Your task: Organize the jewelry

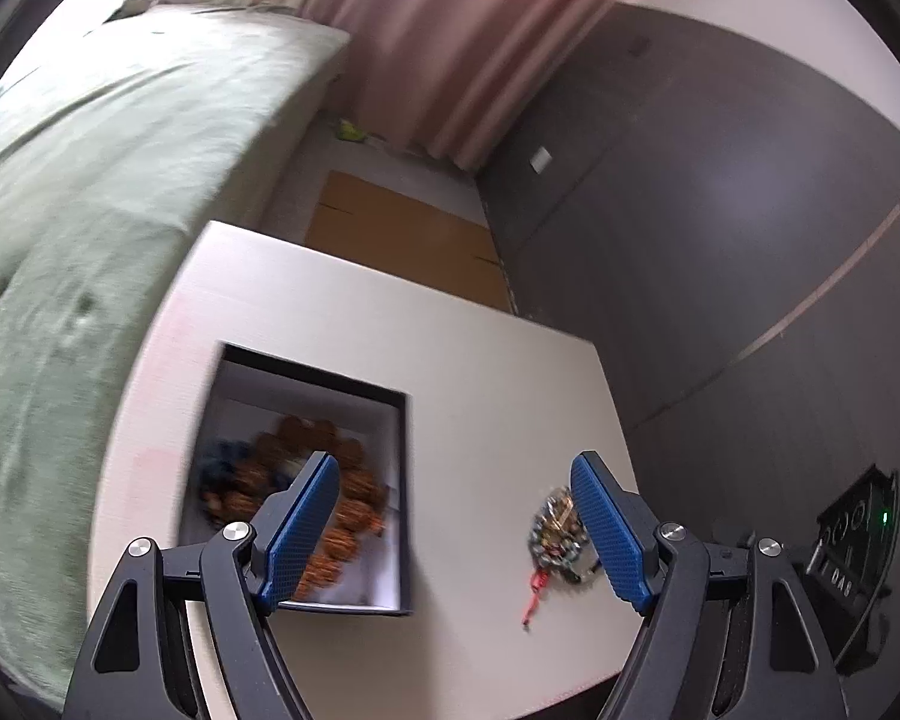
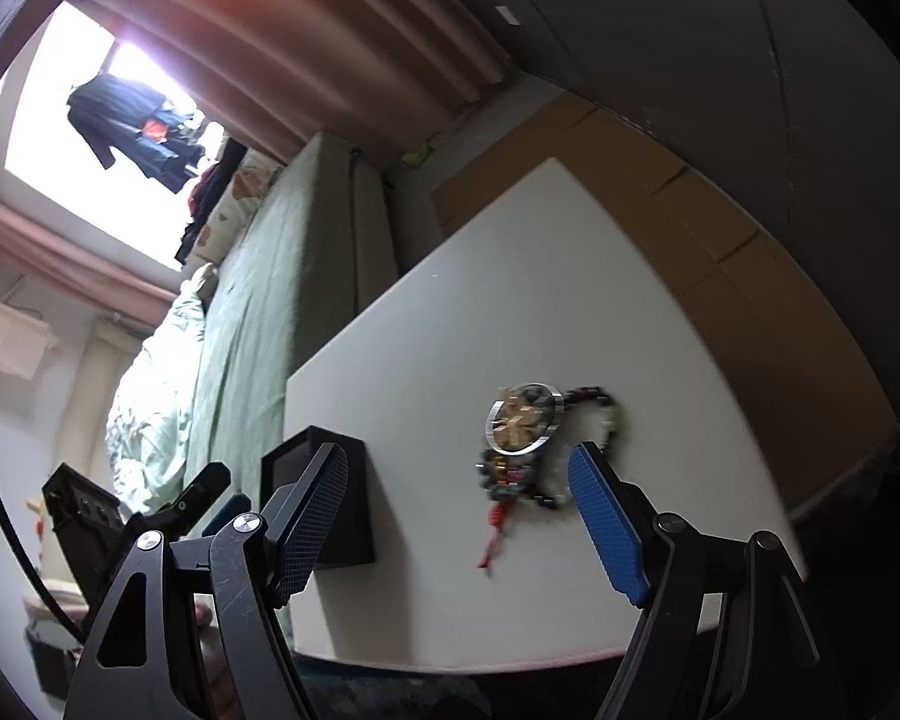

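A black box (image 1: pixel 403 480) with a white inside stands on the white table (image 1: pixel 342 312). It holds brown bead bracelets (image 1: pixel 354 516) and some dark blue beads (image 1: pixel 222 462). My left gripper (image 1: pixel 455 468) hangs open above the box's right wall, with nothing between its pads. To the right of the box lies a watch tangled with a bead bracelet and a red tassel (image 1: pixel 555 531). In the right wrist view the gold-faced watch (image 2: pixel 519 420) lies on the table just beyond my right gripper (image 2: pixel 461 462), which is open and holds nothing. The black box (image 2: pixel 330 498) sits at its left.
A bed with a green cover (image 1: pixel 90 180) runs along the table's left side. Flat cardboard (image 1: pixel 402 234) lies on the floor beyond the table, below a pink curtain (image 1: pixel 438 48). A dark grey wall (image 1: pixel 720 210) stands at the right. The table's right edge (image 1: pixel 615 396) is close to the watch.
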### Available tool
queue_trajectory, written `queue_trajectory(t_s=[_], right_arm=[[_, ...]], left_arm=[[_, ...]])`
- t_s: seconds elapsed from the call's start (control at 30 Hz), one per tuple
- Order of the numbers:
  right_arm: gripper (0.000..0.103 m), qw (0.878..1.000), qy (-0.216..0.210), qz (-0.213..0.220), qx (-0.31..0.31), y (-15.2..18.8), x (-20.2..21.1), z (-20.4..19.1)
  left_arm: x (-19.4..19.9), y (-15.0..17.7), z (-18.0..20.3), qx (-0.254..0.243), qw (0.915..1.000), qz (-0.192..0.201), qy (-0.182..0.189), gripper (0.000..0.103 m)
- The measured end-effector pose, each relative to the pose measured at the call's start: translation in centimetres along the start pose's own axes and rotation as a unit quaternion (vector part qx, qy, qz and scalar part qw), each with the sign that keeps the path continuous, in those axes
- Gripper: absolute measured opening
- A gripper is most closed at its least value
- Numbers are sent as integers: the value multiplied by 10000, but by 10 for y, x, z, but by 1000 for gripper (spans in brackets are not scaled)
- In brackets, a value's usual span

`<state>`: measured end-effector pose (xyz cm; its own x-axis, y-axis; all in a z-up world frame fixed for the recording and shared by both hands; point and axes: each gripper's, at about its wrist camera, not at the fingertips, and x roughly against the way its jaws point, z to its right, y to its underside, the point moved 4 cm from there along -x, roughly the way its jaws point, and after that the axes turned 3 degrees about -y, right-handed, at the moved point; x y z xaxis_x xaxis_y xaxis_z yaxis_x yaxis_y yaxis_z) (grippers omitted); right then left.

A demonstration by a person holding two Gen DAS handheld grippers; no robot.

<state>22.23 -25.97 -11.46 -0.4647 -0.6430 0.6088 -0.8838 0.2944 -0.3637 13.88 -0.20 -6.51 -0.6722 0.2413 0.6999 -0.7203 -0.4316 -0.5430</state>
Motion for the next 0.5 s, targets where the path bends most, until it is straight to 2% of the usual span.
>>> queue_trajectory(t_s=[0.2, 0.5], right_arm=[[77, 9989, -43, -72, -455, -7, 8, 29], [77, 9989, -54, -113, -446, -20, 23, 52]], left_arm=[[-26, 15, 37, -542, 9980, -312, 14, 80], [-70, 37, 80, -1108, 9894, -923, -197, 80]])
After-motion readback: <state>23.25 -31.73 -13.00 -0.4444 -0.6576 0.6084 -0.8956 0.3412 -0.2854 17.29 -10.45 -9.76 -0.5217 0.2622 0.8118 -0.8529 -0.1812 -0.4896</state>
